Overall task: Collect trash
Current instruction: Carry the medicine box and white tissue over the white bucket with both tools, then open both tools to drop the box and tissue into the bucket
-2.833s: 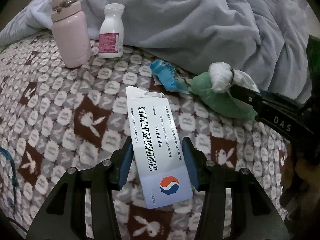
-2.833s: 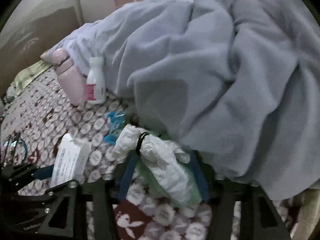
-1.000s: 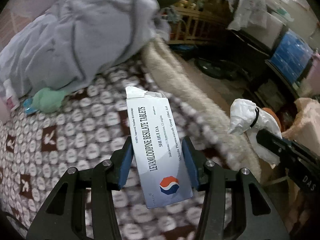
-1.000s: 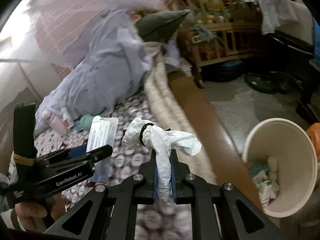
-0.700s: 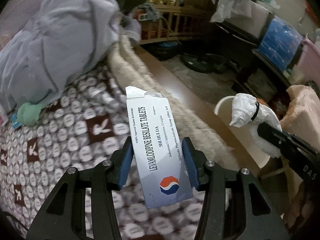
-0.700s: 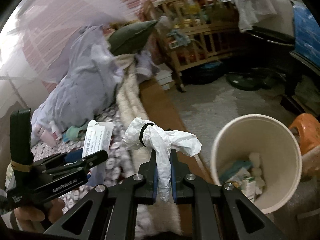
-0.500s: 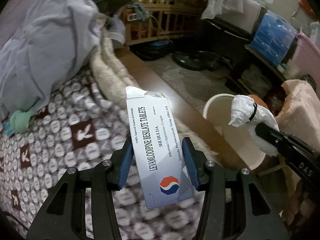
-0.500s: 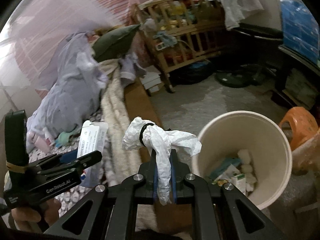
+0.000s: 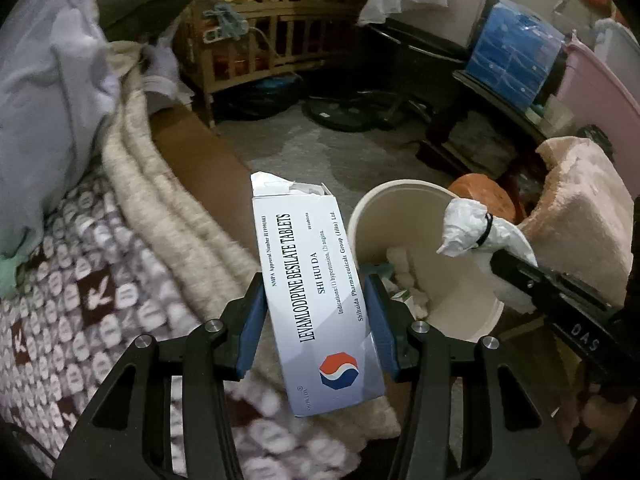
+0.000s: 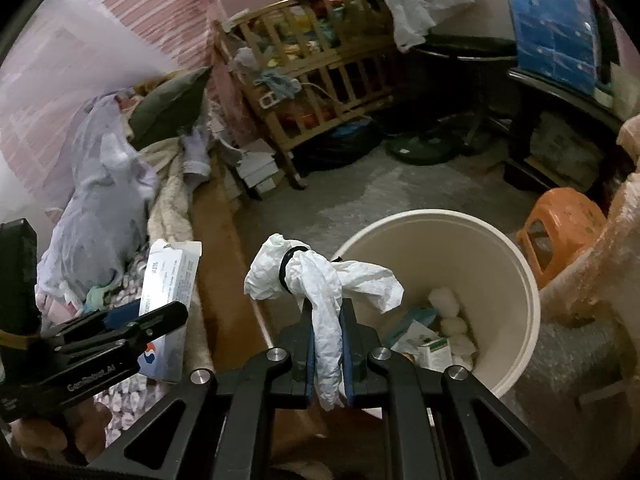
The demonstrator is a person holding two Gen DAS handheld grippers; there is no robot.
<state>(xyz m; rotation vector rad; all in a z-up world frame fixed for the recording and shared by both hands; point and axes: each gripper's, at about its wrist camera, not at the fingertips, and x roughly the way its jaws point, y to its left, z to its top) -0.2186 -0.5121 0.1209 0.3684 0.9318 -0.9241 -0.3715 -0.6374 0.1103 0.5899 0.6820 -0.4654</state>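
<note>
A bed (image 9: 92, 264) covered by a brown-and-white patterned blanket fills the left side of the left wrist view, with a rumpled pale grey quilt (image 9: 44, 92) at the upper left and a cream knitted throw (image 9: 168, 216) draped along its edge. On the grey floor beside the bed, at centre right of both views, stands a round cream waste bin (image 10: 516, 280), open at the top; inside it lie white cotton wads, a small green-and-white carton and other scraps. A wooden cot (image 10: 312, 92) stands against the far wall at upper centre, and an orange plastic stool (image 10: 560, 228) sits just right of the bin. The left gripper (image 9: 316, 316), at the bottom centre of its own view, is clamped on the sides of a white tablet box (image 9: 316, 292) with a torn-open top flap, held upright over the bed's edge, just left of the bin. The right gripper (image 10: 328, 344) is pinched tight on a crumpled white glove (image 10: 320, 280) bound with a black band, held near the bin's left rim.
</note>
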